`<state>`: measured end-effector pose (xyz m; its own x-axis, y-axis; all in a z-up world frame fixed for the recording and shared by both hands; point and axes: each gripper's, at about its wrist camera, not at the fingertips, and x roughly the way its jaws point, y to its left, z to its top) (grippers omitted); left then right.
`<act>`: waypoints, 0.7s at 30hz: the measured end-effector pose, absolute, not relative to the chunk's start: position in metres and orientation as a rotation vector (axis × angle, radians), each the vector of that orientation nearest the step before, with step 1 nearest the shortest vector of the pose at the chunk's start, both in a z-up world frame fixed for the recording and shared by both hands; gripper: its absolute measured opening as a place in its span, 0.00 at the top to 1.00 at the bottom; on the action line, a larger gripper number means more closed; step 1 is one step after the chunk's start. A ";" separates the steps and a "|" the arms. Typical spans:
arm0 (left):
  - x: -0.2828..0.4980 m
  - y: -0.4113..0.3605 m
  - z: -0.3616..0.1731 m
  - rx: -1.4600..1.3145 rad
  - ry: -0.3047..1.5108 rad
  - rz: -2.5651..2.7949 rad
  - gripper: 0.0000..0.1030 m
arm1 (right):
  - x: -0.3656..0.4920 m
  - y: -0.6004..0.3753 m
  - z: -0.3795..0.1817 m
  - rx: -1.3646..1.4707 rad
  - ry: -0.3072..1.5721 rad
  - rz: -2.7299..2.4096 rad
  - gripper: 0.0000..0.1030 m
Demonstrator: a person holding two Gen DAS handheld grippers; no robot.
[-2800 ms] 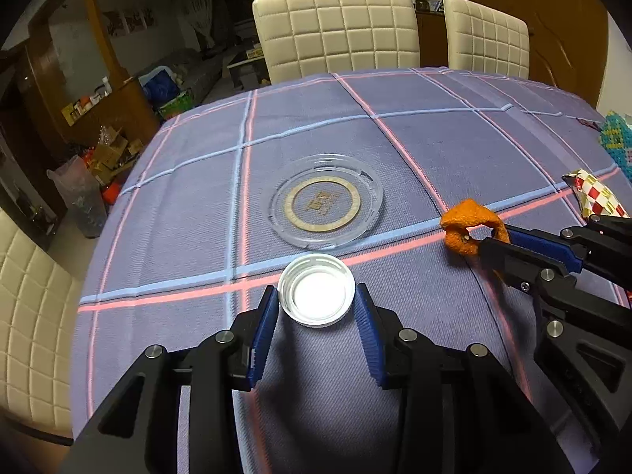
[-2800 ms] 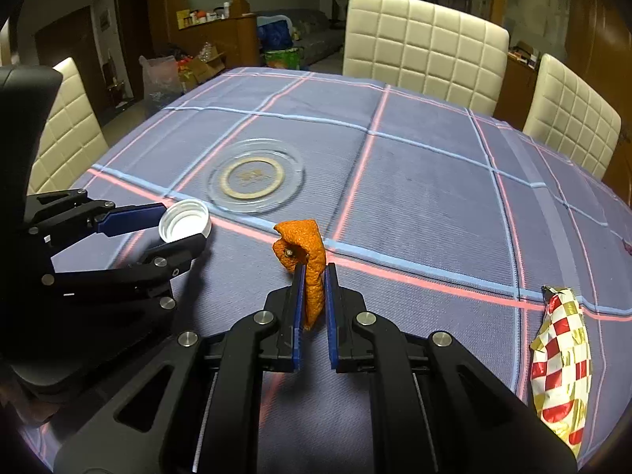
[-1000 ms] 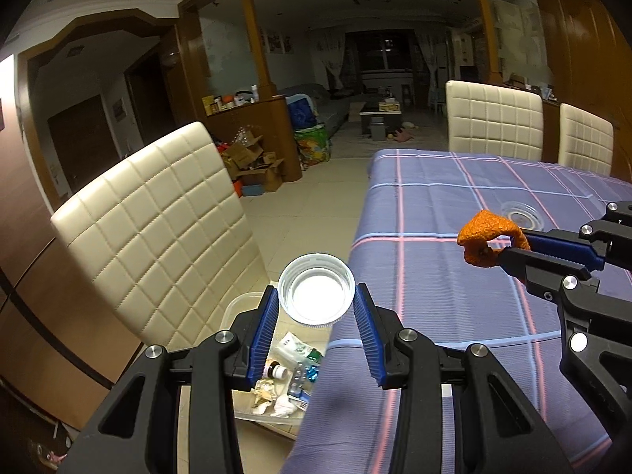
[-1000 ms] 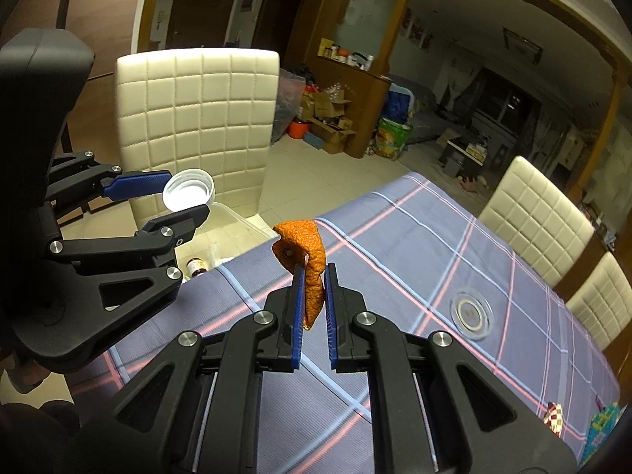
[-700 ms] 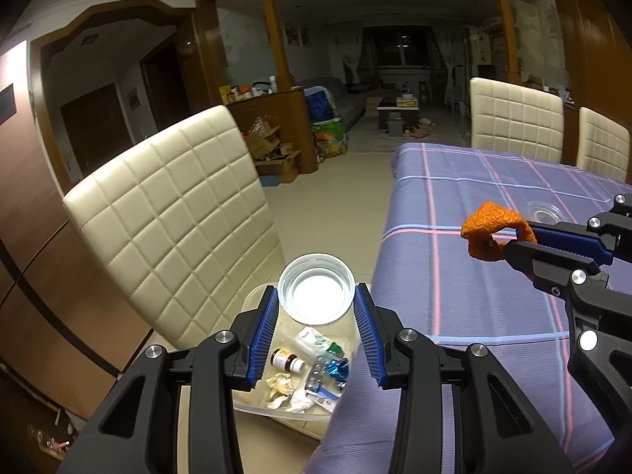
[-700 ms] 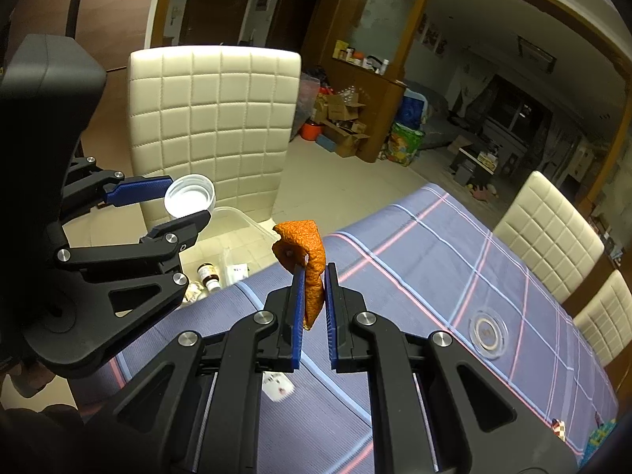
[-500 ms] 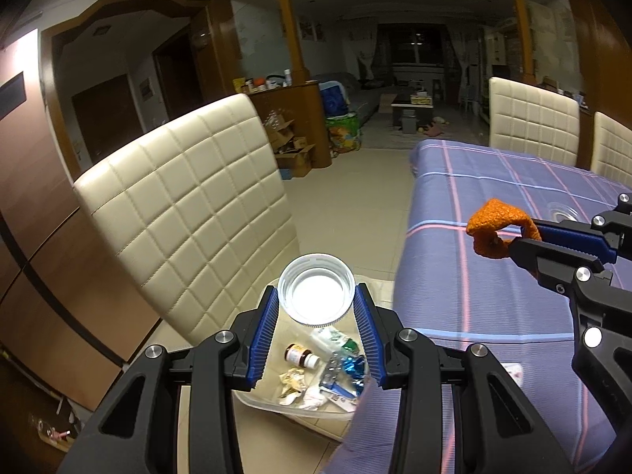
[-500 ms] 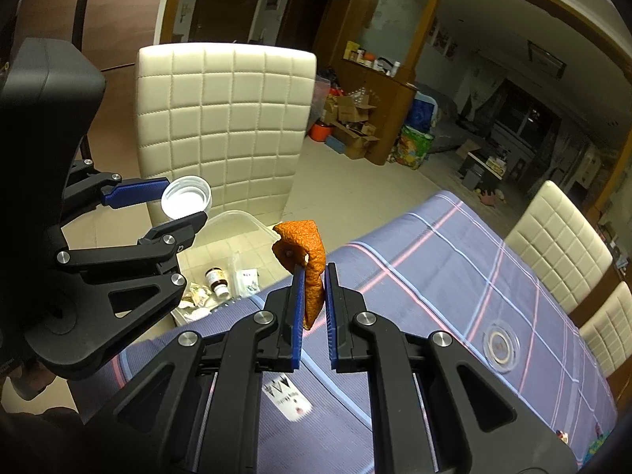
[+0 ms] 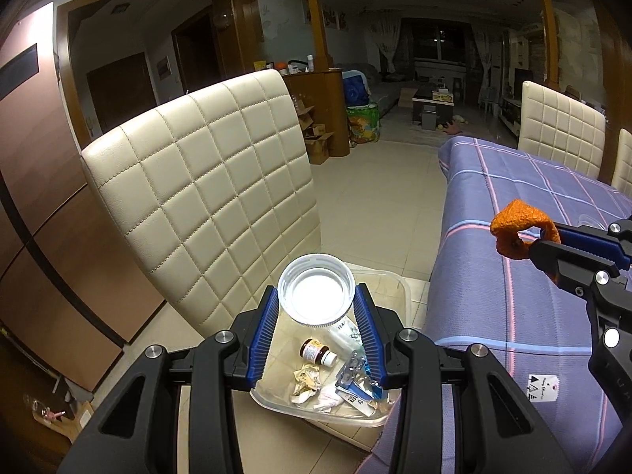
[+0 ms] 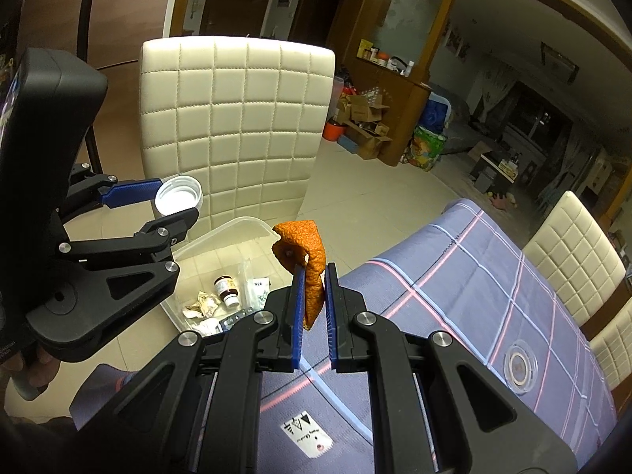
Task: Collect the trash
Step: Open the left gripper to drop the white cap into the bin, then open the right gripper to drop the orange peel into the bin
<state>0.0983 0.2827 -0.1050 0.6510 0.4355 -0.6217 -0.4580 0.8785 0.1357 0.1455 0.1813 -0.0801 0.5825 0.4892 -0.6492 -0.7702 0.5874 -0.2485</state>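
Left gripper [image 9: 316, 304] clamps a white cap [image 9: 316, 294] above the floor bin [image 9: 403, 288]; right gripper [image 10: 314, 280] pinches orange peel [image 10: 306, 252] — over the plaid tablecloth [image 10: 474, 284]. Cream chair [image 9: 205, 197], tiled floor [image 9: 375, 205] beyond.

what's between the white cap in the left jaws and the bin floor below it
Only air, in the left wrist view: the cap hangs above trash lying in the clear bin, including a small bottle.

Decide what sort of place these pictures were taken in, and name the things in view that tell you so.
Most likely a family home's dining area opening onto a living room: a table under a checked cloth, quilted cream dining chairs, and a sofa beyond the wooden pillars.
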 end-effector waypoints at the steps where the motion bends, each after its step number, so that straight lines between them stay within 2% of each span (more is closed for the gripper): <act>1: 0.100 0.284 -0.106 -0.037 0.700 0.505 0.62 | 0.147 0.182 -0.081 -0.552 0.565 0.779 0.90; 9: 0.116 0.292 -0.114 -0.051 0.722 0.502 0.61 | 0.163 0.187 -0.093 -0.542 0.602 0.768 0.90; 11: 0.119 0.296 -0.117 -0.077 0.730 0.490 0.51 | 0.167 0.188 -0.097 -0.541 0.612 0.769 0.90; 12: 0.120 0.298 -0.117 -0.089 0.728 0.490 0.34 | 0.167 0.189 -0.097 -0.542 0.616 0.769 0.90; 13: 0.120 0.300 -0.118 -0.098 0.715 0.502 0.25 | 0.168 0.190 -0.099 -0.543 0.618 0.769 0.90; 21: 0.124 0.312 -0.125 -0.118 0.728 0.522 0.23 | 0.175 0.198 -0.106 -0.544 0.644 0.781 0.90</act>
<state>0.1238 0.3118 -0.1252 0.6251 0.4139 -0.6617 -0.4944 0.8660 0.0746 0.1754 0.1983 -0.1056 0.5417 0.4635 -0.7012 -0.7769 0.5946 -0.2072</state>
